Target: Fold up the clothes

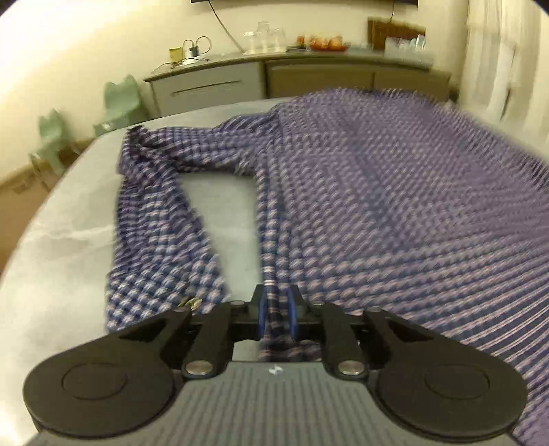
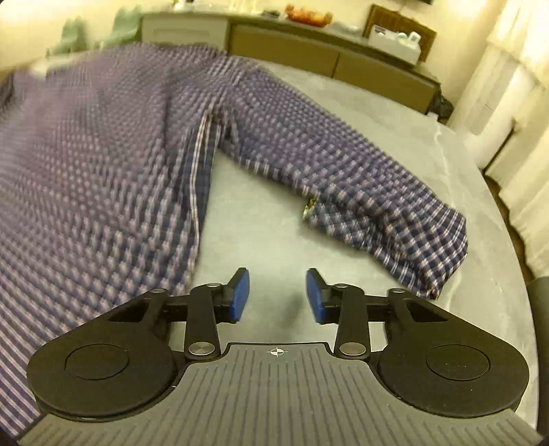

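Note:
A blue and purple checked shirt (image 1: 394, 192) lies spread over the grey table (image 1: 68, 247), blurred by motion. Its left sleeve (image 1: 154, 233) bends back toward me. My left gripper (image 1: 276, 310) is shut on the shirt's side edge, with a bunched strip of cloth running up from between the blue pads. In the right wrist view the same shirt (image 2: 96, 164) fills the left half, and its right sleeve (image 2: 343, 178) runs out to a cuff (image 2: 435, 254) on the right. My right gripper (image 2: 277, 296) hangs open over bare table (image 2: 260, 212) between body and sleeve, holding nothing.
A long grey sideboard (image 1: 240, 82) stands behind the table with glass jars (image 1: 264, 37), fruit (image 1: 326, 43) and a brown box (image 1: 394, 32) on it. Two pale green chairs (image 1: 116, 103) stand at the far left. A curtain (image 2: 507, 113) hangs on the right, past the table's edge.

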A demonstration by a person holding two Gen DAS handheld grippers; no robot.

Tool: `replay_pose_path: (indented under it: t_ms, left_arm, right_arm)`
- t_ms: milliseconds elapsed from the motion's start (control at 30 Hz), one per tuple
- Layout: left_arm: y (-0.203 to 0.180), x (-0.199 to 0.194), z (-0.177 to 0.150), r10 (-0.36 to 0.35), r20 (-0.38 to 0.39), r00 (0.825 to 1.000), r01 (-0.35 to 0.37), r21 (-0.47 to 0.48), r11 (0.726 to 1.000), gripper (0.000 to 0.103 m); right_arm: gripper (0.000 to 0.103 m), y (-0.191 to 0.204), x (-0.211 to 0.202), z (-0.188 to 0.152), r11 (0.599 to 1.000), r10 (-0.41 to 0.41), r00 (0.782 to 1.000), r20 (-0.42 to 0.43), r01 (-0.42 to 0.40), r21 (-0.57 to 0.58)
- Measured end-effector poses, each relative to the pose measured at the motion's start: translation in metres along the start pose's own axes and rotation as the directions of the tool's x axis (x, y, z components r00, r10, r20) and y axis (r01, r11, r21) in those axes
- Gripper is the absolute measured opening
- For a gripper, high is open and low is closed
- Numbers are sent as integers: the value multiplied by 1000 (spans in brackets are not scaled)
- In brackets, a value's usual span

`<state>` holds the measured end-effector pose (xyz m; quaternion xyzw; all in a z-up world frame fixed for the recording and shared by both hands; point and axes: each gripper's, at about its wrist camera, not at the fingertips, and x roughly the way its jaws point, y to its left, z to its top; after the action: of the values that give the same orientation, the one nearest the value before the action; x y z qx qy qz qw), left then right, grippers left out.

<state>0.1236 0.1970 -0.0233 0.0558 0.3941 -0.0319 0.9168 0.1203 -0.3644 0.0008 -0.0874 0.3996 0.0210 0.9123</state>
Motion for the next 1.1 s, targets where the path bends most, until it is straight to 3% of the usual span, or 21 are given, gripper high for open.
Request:
replay_pose_path:
  t_ms: [67, 167, 233, 333, 367, 467, 500, 533, 633, 667, 700, 800, 867, 967, 1067, 1100]
  left_arm:
    - [-4, -8, 19, -43, 55, 998, 44, -4, 999, 16]
    - [-25, 13, 66, -28, 85, 996, 24, 47, 999, 17]
    - [-37, 28, 96, -18, 102, 995, 10, 79, 997, 17]
    - [-44, 73, 121, 2, 55, 998, -7, 91, 996, 17]
    - [-47, 88, 130, 8, 40, 999, -12, 95, 995, 17]
    - [-48, 133, 140, 48, -10, 999, -46, 118, 992, 17]
    - [-45, 140, 138, 65, -9, 998, -64, 119, 991, 17]
    - [-42, 146, 137, 82, -9, 997, -81, 120, 989, 16]
    - [-33, 164, 134, 134, -7, 991, -132, 123, 984, 20]
    - [-31, 169, 132, 149, -8, 989, -147, 124, 981, 21]
    - [-35, 165, 131, 153, -19, 988, -150, 123, 981, 21]
    - [-48, 152, 126, 160, -46, 986, -154, 123, 980, 15]
    - [-67, 125, 112, 99, -24, 995, -94, 148, 985, 17]
    - [-102, 76, 85, -36, -3, 999, 36, 196, 980, 18]
    - [-142, 39, 55, -154, -10, 988, 151, 282, 947, 19]
    - [-156, 27, 43, -194, -20, 981, 190, 309, 932, 19]
  right_arm:
    - [39, -5, -5, 15, 997, 17, 998, 66, -21, 68]
    - [46, -6, 21, 45, 993, 20, 994, 108, -33, 116]
    - [47, -4, 51, 63, 994, -6, 997, 82, -3, 107]
    - [45, -16, 95, 77, 990, -69, 998, 2, 68, 126]
    - [40, -25, 105, 78, 988, -53, 998, -23, 56, 142]
    - [39, -51, 123, 85, 986, -25, 998, -62, 35, 161]
    - [39, -58, 126, 86, 988, -41, 997, -68, 51, 144]
    - [40, -64, 130, 85, 987, -110, 992, -69, 118, 111]
    - [49, -82, 143, 84, 949, -313, 948, -58, 314, 15]
    - [57, -84, 143, 82, 945, -325, 944, -53, 327, 27]
    - [58, -81, 142, 81, 939, -342, 938, -56, 343, 11]
    - [54, -55, 123, 78, 922, -383, 923, -28, 381, -76]
    - [56, -39, 84, 69, 954, -295, 955, 23, 295, -58]
    - [63, -13, 28, 53, 996, -87, 994, 68, 87, 1]
    - [73, 25, -19, 22, 987, 160, 985, 72, -159, -15]
    - [74, 32, -27, 10, 986, 167, 984, 60, -165, -35]
